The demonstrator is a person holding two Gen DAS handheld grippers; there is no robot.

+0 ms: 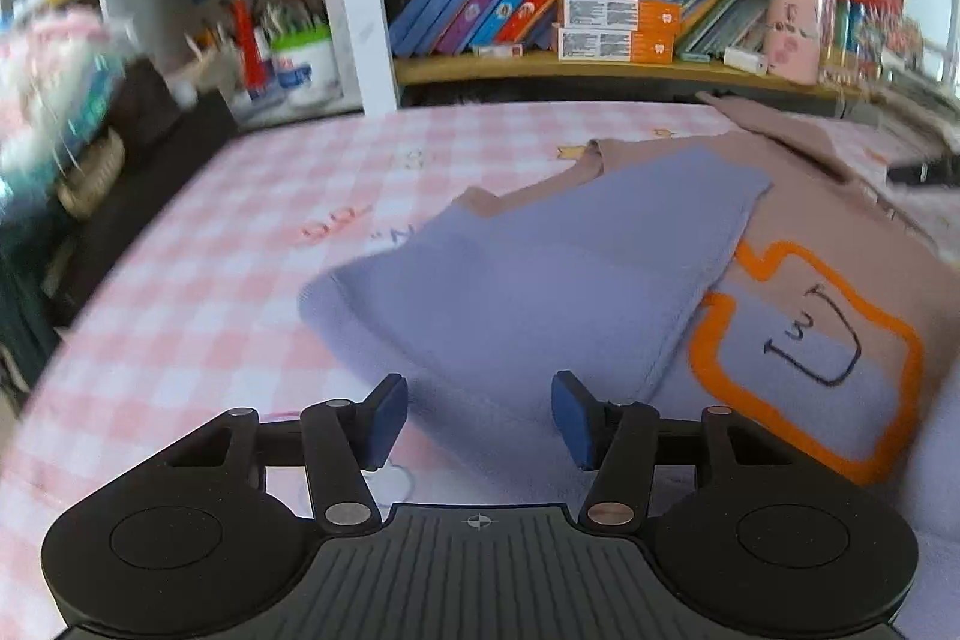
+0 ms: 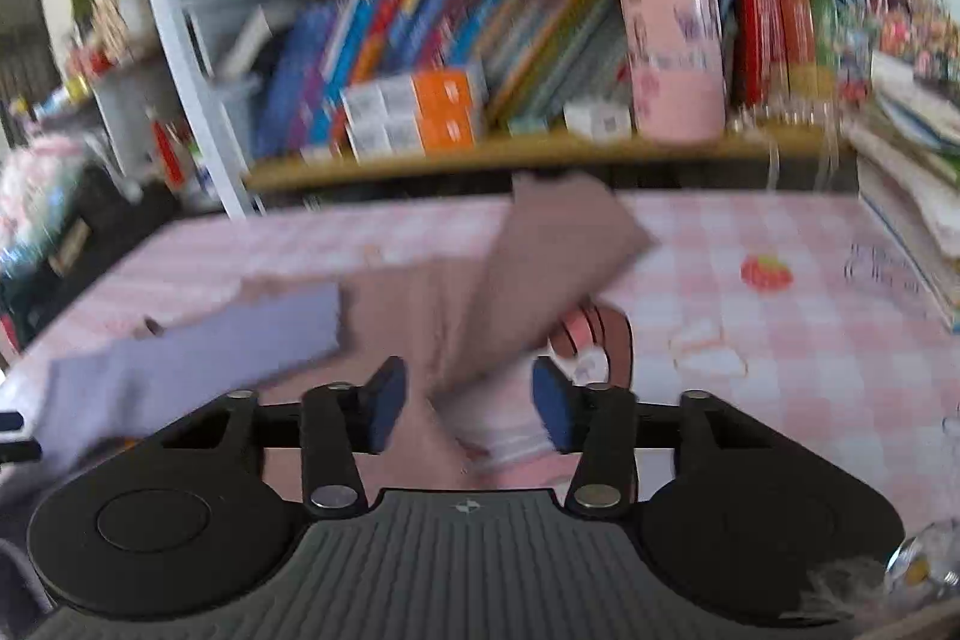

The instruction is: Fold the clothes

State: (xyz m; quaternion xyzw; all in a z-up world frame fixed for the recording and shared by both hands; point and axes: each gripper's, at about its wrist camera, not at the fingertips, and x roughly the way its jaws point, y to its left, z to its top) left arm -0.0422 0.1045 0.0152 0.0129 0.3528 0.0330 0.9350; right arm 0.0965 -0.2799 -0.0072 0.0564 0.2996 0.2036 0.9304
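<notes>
Sweatshirt point(image 1: 840, 220), brown-lilac, sleeve folded inward

My garment, a mauve-brown sweatshirt point(image 1: 840, 214) with lavender sleeves, lies flat on the pink checked tablecloth point(image 1: 180, 280). One lavender sleeve point(image 1: 528, 280) is folded across the chest, running from seven o'clock up toward one o'clock. It partly covers an orange-outlined lavender patch point(image 1: 822, 358) at four o'clock. In my right view the brown sleeve point(image 2: 540, 268) lies folded inward, pointing to twelve o'clock.

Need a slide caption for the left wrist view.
Open left tool hovers above a half-folded brown-and-lilac sweater on the pink checked tablecloth.
</notes>
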